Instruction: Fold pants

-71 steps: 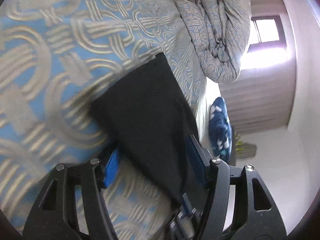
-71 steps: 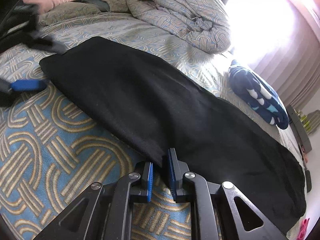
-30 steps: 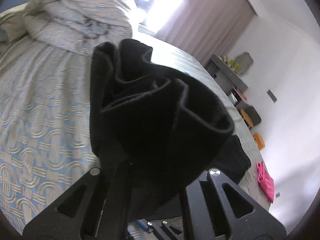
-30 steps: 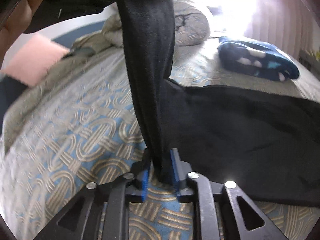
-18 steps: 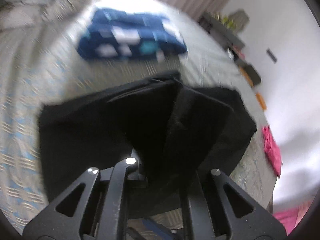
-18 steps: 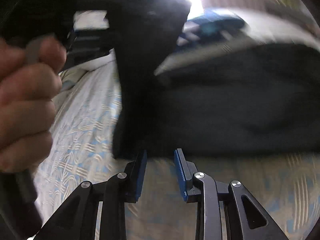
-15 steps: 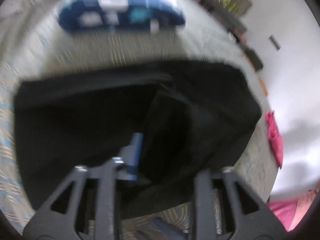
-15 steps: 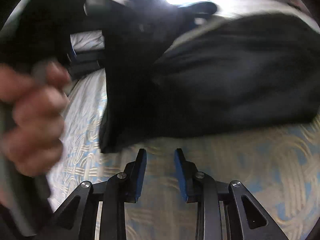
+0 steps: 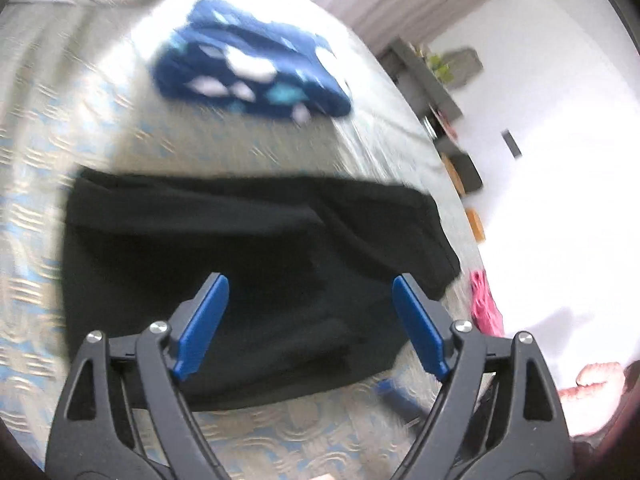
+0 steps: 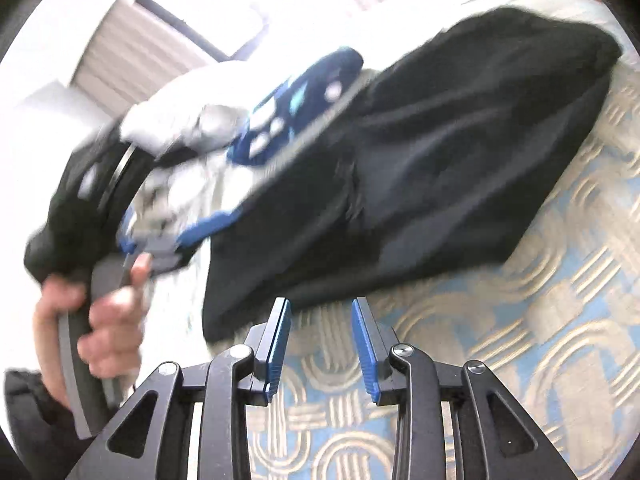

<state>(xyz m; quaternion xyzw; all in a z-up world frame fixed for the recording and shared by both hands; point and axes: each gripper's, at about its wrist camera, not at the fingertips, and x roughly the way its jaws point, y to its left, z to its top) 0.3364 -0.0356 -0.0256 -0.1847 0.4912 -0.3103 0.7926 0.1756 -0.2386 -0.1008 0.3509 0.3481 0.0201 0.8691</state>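
left gripper (image 9: 310, 320): jaws opening, blue pads wide apart; black cloth lies under and beyond them, nothing pinched.
right gripper (image 10: 322, 344): jaws part-open and empty; only patterned bedspread (image 10: 560, 320) shows in the gap, the near hem of the cloth just beyond the tips.
hand (image 10: 96, 316): seen in the right wrist view at far left, wrapped round the handle of the other tool.
pants (image 9: 224, 248): black, lying on the bed as a doubled slab, folded edge to the left, free ends to the right; some ridges across the top layer.
blue garment (image 9: 248, 64): folded, on the bed beyond the pants, apart from them.
pink item (image 9: 482, 304): right of the pants, past the bed edge; what it is I cannot tell.
step in hand (judged): first lengthwise fold laid down, release under way.
next move (judged): both tools need fresh holds on one short end, one per corner, pinching all layers, then carry it over to the other end.
caution: frames blurred; layer alignment at the right end unclear.
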